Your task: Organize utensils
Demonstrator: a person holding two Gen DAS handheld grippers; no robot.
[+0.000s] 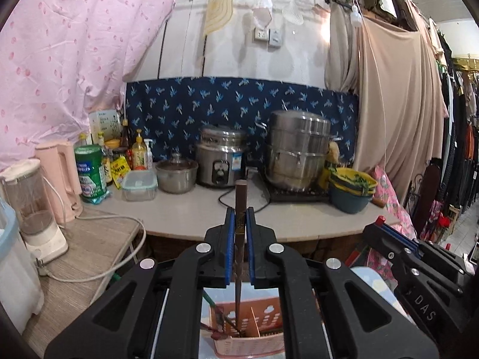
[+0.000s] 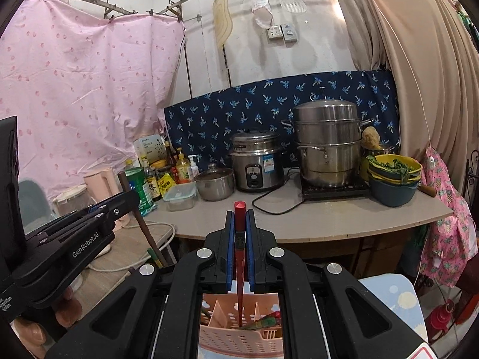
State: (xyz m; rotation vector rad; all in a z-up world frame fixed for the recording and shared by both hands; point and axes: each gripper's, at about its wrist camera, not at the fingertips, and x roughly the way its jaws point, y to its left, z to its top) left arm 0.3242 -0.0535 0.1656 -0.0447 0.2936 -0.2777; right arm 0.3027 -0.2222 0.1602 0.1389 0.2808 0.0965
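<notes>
My left gripper point(image 1: 239, 213) is shut on a dark brown chopstick point(image 1: 240, 209) that stands upright between its blue pads. Its lower tip reaches down into a pink slotted utensil holder point(image 1: 257, 344) seen below the jaws. My right gripper point(image 2: 239, 216) is shut on a red chopstick point(image 2: 239, 233), also upright, whose tip points into the same pink holder point(image 2: 239, 338), between its dividers. Green and red utensils lie in the holder's compartments. Each gripper shows in the other's view: the right gripper point(image 1: 380, 220) on the right, the left gripper point(image 2: 131, 194) on the left, with the brown chopstick point(image 2: 143, 224).
Behind lies a grey counter point(image 1: 185, 212) with a rice cooker point(image 1: 221, 161), a stacked steel steamer point(image 1: 296, 149), a lidded pot point(image 1: 176, 173), bowls point(image 1: 351, 191), bottles and a cable. A blender point(image 1: 33, 206) and pink kettle point(image 1: 60, 176) stand left. Curtains hang on both sides.
</notes>
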